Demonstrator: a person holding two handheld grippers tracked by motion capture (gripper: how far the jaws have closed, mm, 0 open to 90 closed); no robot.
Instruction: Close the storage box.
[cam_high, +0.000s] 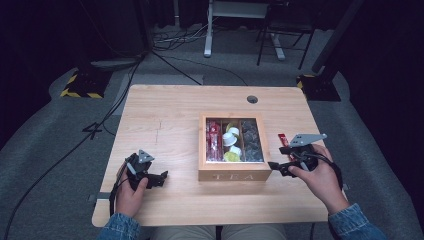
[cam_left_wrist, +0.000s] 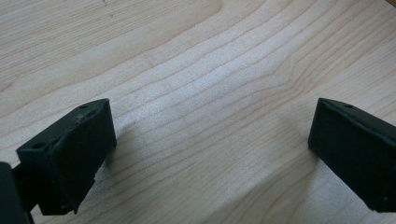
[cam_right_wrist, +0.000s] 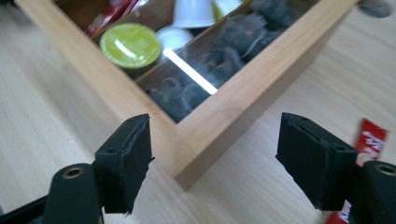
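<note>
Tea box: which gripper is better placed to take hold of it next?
Right. The right gripper is open with its jaws either side of the tea box corner. The left gripper sits over bare table, apart from the box.

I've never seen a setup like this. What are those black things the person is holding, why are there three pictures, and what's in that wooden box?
A person sits at a wooden table holding a hand-operated gripper in each hand, each with two black jaws.

The high view looks down from above. The other two come from cameras riding on the grippers, looking along their jaws.

The left gripper hovers open over bare wood, holding nothing. The right gripper is open too, its jaws to either side of a corner of the tea box, not touching it.

The box has a clear lid and three compartments: red packets, coffee capsules, including a green-topped one, and dark packets. One red packet lies on the table beside the right gripper.
</note>
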